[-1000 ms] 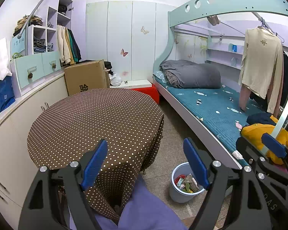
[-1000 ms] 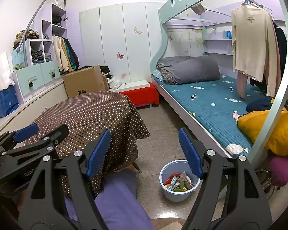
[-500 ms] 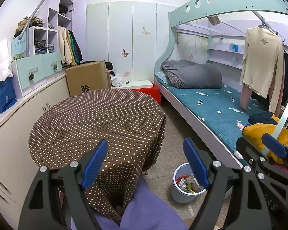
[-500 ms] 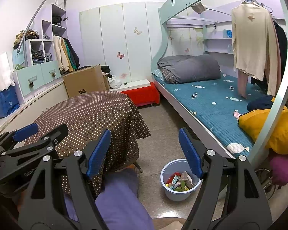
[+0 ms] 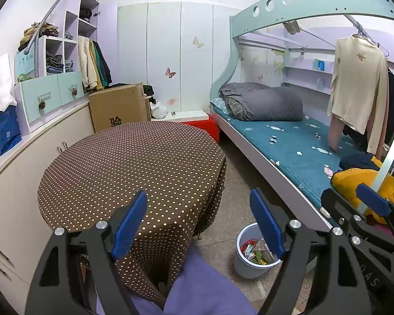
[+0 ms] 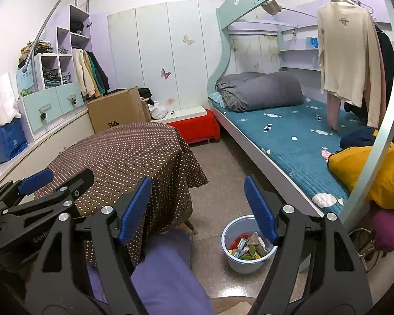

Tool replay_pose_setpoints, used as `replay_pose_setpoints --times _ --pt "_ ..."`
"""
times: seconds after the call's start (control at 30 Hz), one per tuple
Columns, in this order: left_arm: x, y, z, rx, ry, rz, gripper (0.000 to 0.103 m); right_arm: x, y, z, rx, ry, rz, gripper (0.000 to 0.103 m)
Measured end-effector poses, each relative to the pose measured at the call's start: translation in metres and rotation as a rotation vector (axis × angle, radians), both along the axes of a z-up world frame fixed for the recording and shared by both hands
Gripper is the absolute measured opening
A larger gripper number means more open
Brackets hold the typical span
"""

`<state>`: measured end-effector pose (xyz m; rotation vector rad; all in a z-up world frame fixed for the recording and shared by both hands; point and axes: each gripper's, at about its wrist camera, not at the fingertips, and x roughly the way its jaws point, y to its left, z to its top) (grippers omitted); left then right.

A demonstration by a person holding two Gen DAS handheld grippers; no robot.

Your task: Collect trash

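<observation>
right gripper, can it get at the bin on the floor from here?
Probably yes. The right gripper is open and empty, the bin stands on bare floor just below its right finger, and the table is off to the left.

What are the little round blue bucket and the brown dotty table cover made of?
The little round blue bucket looks like smooth plastic: thin, even rim, slight sheen. The brown dotty table cover looks like matte woven cloth: it drapes in soft folds over the edge.

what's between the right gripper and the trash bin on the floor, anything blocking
Nothing visible blocks it. The right gripper is open and empty, and bare floor lies in front of the bin, which already holds wrappers. The polka-dot table stands off to the left and the bed to the right.
</observation>
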<state>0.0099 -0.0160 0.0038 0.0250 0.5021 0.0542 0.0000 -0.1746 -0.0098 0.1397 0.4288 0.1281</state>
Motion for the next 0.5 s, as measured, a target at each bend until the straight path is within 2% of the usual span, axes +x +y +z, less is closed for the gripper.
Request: replay_pose_setpoints --times 0.33,0.5 --pt "0.0011 -0.0018 -0.0013 0.012 0.008 0.011 0.079 0.0011 -0.0003 -0.0014 -0.003 0.002 -0.001 0.073" --pt "0.0068 0.0001 -0.0026 -0.012 0.034 -0.003 0.079 0.0036 -0.0012 -0.0033 0.002 0.011 0.006 0.073"
